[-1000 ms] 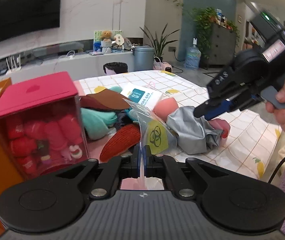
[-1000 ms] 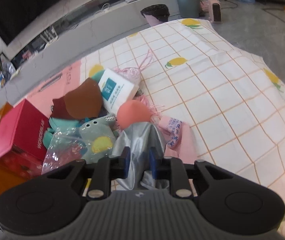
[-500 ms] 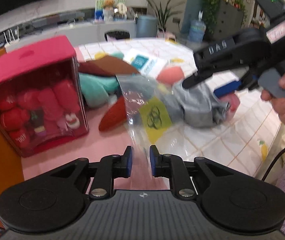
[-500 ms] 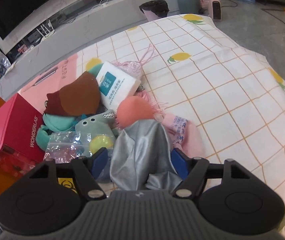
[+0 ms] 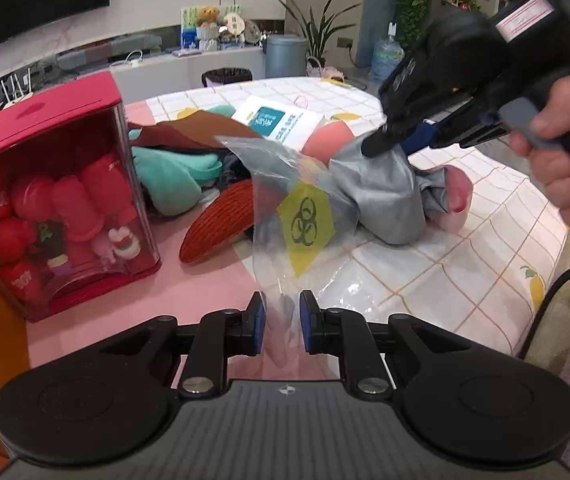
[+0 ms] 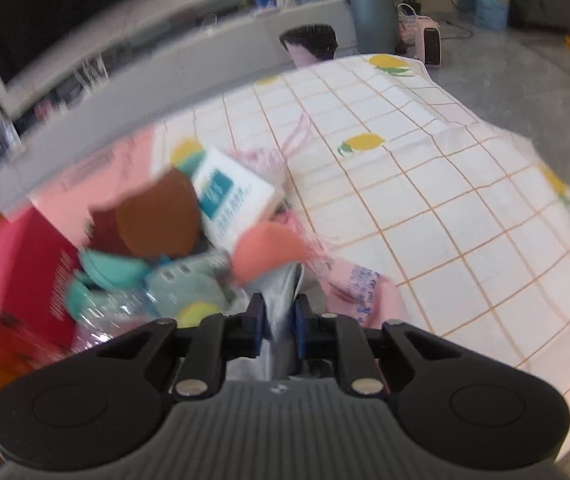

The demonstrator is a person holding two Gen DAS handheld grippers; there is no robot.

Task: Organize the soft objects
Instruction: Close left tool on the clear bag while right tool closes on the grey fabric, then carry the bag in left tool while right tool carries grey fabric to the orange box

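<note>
A clear plastic bag [image 5: 305, 216] with a yellow hazard label lies in front of my left gripper [image 5: 281, 320]. Its near end hangs loosely in the gap, and the jaws stand slightly apart without pressing it. A crumpled grey cloth [image 5: 381, 196] sits to the right of the bag. My right gripper [image 5: 385, 146], held by a hand [image 5: 565, 176], bites into its top. In the blurred right wrist view the jaws of the right gripper [image 6: 279, 320] are closing, with the grey cloth [image 6: 281, 292] filling the gap between the pads.
A red box [image 5: 57, 200] with a clear front holding red plush items stands at left. The pile behind holds a teal plush [image 5: 169, 176], brown cloth [image 5: 205, 128], white tissue pack [image 5: 277, 120], coral cushion [image 5: 329, 136] and rust knit piece [image 5: 221, 220]. The lemon-print tablecloth [image 5: 445, 280] drops off at right.
My left jaws went from shut on the bag's edge to slightly apart. My right jaws spread wide over the grey cloth, then closed on a fold of it.
</note>
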